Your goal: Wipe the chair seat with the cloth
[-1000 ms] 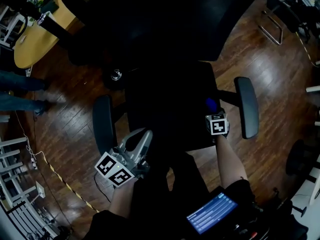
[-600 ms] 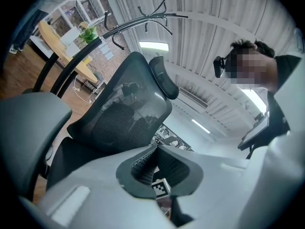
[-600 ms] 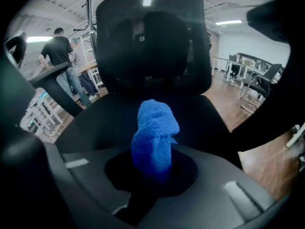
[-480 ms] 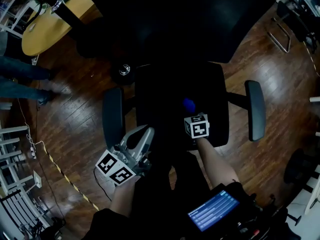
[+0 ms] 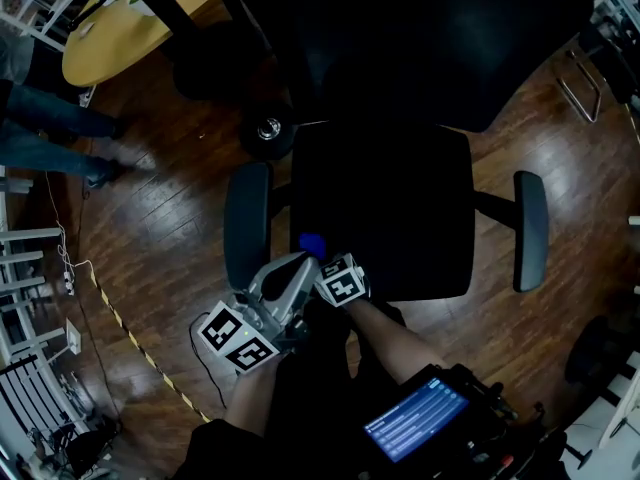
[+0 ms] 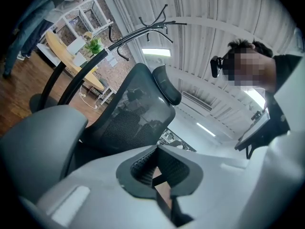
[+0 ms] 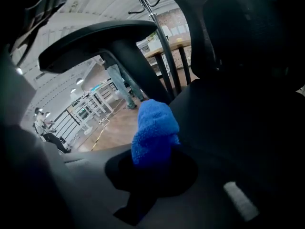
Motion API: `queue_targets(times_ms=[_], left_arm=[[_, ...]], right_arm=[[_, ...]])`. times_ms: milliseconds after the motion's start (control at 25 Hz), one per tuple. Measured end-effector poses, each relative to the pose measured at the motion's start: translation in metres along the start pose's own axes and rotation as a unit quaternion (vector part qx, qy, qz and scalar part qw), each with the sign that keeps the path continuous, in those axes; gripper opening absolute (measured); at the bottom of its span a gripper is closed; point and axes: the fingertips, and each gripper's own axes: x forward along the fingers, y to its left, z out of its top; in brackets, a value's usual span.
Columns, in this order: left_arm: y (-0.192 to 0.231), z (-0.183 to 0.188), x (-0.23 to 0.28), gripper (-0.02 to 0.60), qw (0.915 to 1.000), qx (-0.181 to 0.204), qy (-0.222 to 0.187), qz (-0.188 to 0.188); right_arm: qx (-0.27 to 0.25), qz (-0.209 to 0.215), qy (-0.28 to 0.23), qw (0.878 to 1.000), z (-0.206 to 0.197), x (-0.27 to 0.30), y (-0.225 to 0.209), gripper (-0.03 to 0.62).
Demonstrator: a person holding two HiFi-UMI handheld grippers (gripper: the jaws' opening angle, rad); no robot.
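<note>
A black office chair seat (image 5: 390,208) fills the middle of the head view, with grey armrests on both sides. My right gripper (image 5: 322,258) is shut on a blue cloth (image 5: 311,243) and presses it on the seat's front left corner. In the right gripper view the blue cloth (image 7: 153,132) bulges out between the jaws, over the dark seat (image 7: 228,113) and under the left armrest (image 7: 95,37). My left gripper (image 5: 290,286) hovers by the left armrest (image 5: 247,223), jaws together and holding nothing. The left gripper (image 6: 157,175) points up at the mesh backrest (image 6: 138,113).
The right armrest (image 5: 531,230) sticks out over the wooden floor (image 5: 160,238). A yellow round table (image 5: 120,28) and a person's legs (image 5: 60,128) are at the upper left. A chair caster (image 5: 268,128) lies behind the seat. A lit screen (image 5: 405,420) hangs at my waist.
My right gripper has swept the blue cloth across the seat from the right side to the front left corner. The left gripper has stayed near the left armrest.
</note>
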Motion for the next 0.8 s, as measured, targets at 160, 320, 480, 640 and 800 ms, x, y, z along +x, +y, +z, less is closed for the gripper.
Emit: queue_targets(times_ms=[160,320,480,640,800], left_arm=[[0.004,-0.003,0.0,0.005,1.0,-0.003,0.001,0.002],[0.0,-0.005,0.008,0.005,0.9999,-0.004,0.01,-0.011],[-0.003,-0.007,0.021,0.005,0.9995,-0.004,0.02,-0.023],[-0.008,-0.007,0.035,0.005,0.9989,-0.003,0.03,-0.037],[-0.013,-0.01,0.045,0.005,0.9982,-0.001,0.038,-0.046]], right_arm=[[-0.004,-0.015,-0.004,1.0,-0.001,-0.005,-0.019,0.037],[0.019,-0.069,0.009,0.997,-0.023,-0.031,-0.078,0.037],[0.045,-0.13,0.005,0.99,-0.04,-0.084,-0.144,0.037],[0.057,-0.201,-0.004,0.978,-0.061,-0.153,-0.205,0.037],[0.088,-0.259,-0.017,0.962,-0.084,-0.214,-0.25,0.037]])
